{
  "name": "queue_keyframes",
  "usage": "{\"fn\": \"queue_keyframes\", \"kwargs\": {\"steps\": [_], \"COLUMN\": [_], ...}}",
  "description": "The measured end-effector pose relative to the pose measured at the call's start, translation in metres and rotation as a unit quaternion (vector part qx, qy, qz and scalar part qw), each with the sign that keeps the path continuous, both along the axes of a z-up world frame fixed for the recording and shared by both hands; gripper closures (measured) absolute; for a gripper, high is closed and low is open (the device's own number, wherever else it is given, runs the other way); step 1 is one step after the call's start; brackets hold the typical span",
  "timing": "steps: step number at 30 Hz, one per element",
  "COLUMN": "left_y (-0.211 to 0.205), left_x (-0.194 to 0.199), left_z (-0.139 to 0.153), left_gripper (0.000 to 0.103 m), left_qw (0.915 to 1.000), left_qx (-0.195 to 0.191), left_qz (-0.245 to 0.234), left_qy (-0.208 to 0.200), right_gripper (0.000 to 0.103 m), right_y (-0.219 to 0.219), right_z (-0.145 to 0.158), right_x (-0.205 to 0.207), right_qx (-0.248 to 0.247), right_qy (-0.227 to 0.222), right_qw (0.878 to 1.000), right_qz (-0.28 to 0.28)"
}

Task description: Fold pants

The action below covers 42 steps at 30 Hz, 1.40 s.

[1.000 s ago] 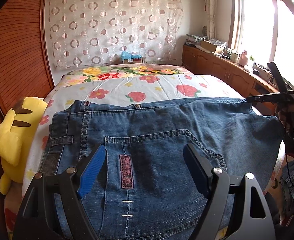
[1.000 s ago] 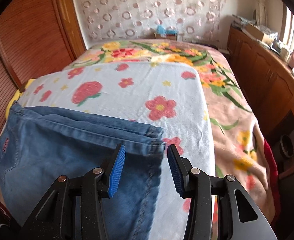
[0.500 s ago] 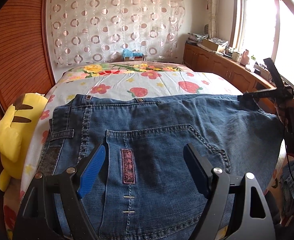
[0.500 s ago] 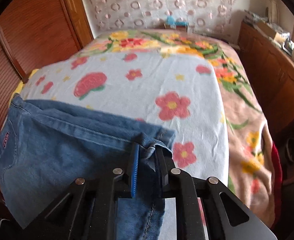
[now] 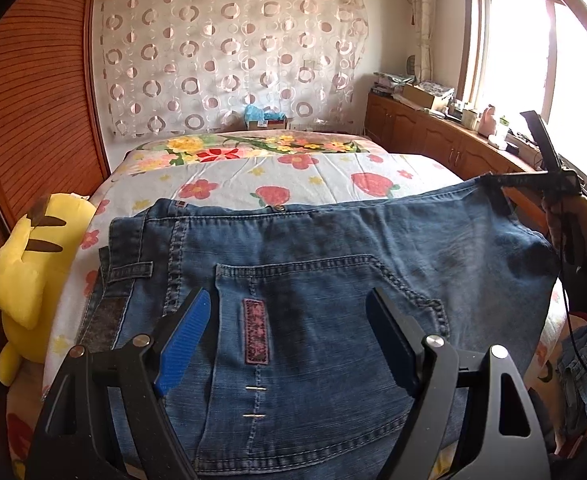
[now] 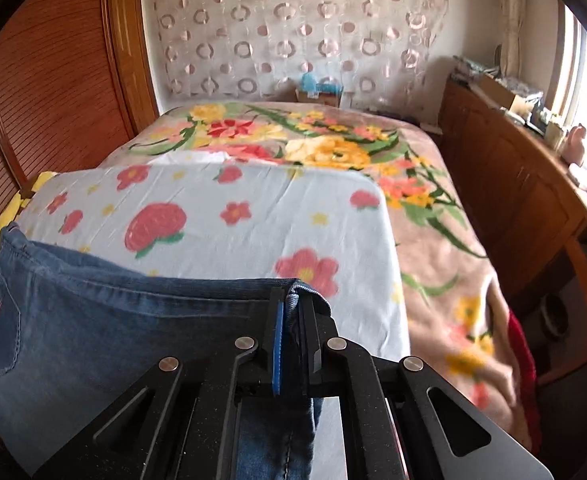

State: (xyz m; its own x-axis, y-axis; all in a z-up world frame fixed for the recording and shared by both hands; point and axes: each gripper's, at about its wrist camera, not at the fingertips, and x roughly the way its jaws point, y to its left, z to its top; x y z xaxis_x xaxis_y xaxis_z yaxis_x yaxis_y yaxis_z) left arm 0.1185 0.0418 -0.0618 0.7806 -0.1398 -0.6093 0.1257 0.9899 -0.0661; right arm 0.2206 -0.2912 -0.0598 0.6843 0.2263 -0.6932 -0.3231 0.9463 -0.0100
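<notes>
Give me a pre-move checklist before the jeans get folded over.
1. Right gripper shut on the jeans corner: ok, denim is pinched between the pads.
2. Left gripper holding fabric: not ok, jaws wide open above the back pocket.
3. Waistband lying flat on the bed sheet: ok.
4. Yellow plush toy clear of the jeans: ok, it sits beside the bed's edge.
5. Lower legs lying straight: cannot tell, out of view.
</notes>
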Motion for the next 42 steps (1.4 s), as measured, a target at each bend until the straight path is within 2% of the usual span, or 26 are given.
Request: {"fn": "queue_keyframes", "kwargs": {"steps": [1, 5, 7, 14, 19, 27, 34, 39, 42], "left_y": [-0.002, -0.010, -0.015, -0.031, -0.037, -0.049, -0.058, -0.060, -0.063], "left_x": [0.000, 0.000, 0.000, 0.000, 0.002, 0.002, 0.011, 0.009, 0.010], "left_z": [0.000, 0.002, 0.003, 0.003, 0.001, -0.011, -0.038, -0.042, -0.047], "left_gripper": [0.022, 0.022, 0.022, 0.022, 0.022, 0.022, 0.022, 0.020, 0.017], "left_qw": [1.0000, 0.9999, 0.9999, 0.9995, 0.9993, 0.9984, 0.9955, 0.9956, 0.9950], "left_qx": [0.000, -0.001, -0.002, 0.002, 0.000, 0.003, 0.009, 0.011, 0.027], "left_qz": [-0.002, -0.010, -0.013, -0.030, -0.038, -0.051, -0.061, -0.061, -0.063], "left_qy": [0.000, -0.002, -0.003, -0.001, 0.005, 0.023, 0.072, 0.070, 0.072], "right_gripper": [0.086, 0.077, 0.067, 0.062, 0.051, 0.050, 0.050, 0.050, 0.050], "right_y": [0.000, -0.008, -0.014, -0.028, -0.037, -0.042, -0.044, -0.048, -0.046], "right_z": [0.000, 0.003, 0.011, 0.010, 0.004, -0.005, -0.013, -0.013, -0.012], "right_x": [-0.002, -0.026, -0.034, -0.092, -0.116, -0.139, -0.145, -0.150, -0.153], "right_qx": [0.002, 0.015, 0.025, 0.039, 0.053, 0.047, 0.059, 0.082, 0.082], "right_qy": [0.001, -0.008, -0.011, -0.024, -0.017, -0.001, 0.012, 0.014, 0.013], "right_qw": [1.000, 1.000, 1.000, 0.999, 0.998, 0.999, 0.998, 0.996, 0.996], "right_qz": [0.000, 0.003, 0.009, 0.024, 0.018, 0.004, -0.004, -0.015, -0.015]}}
